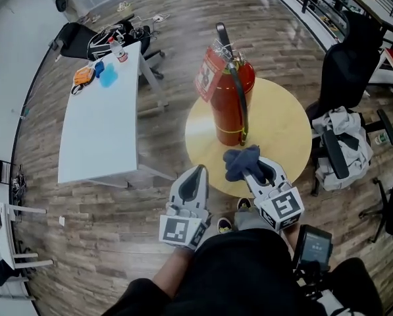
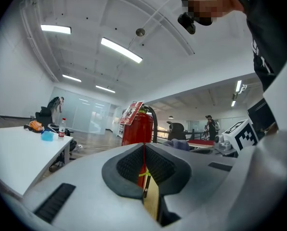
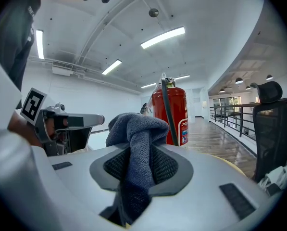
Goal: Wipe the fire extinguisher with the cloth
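Fire extinguisher [image 1: 230, 101]: red, upright on the round yellow surface [image 1: 285, 127], left of centre. Black hose [image 1: 241, 104] hangs down the near side and a tag [image 1: 207, 71] hangs at the neck.

Cloth [image 1: 241, 161]: dark blue-grey, bunched, over the near edge of the surface. It is just short of the cylinder's base, and no contact is seen.

Right hand-held gripper [image 1: 262, 172]: jaws pressed onto a fold of the cloth, with the bulk bulging out ahead of the tips. Judgement: held that way so fabric, not plastic, meets the cylinder first.

Left hand-held gripper [image 1: 195, 183]: jaws together with nothing between them, off the near-left edge of the surface. Judgement: idle, available to steady the cylinder; wiping not yet begun.

View notes: the head view gives the layout, with a white table [image 1: 97, 124] well to the left and a chair [image 1: 344, 143] to the right. Only the right gripper view shows cloth running down between the pads. Only the left gripper view confirms that pair is empty, the cylinder showing beyond them.
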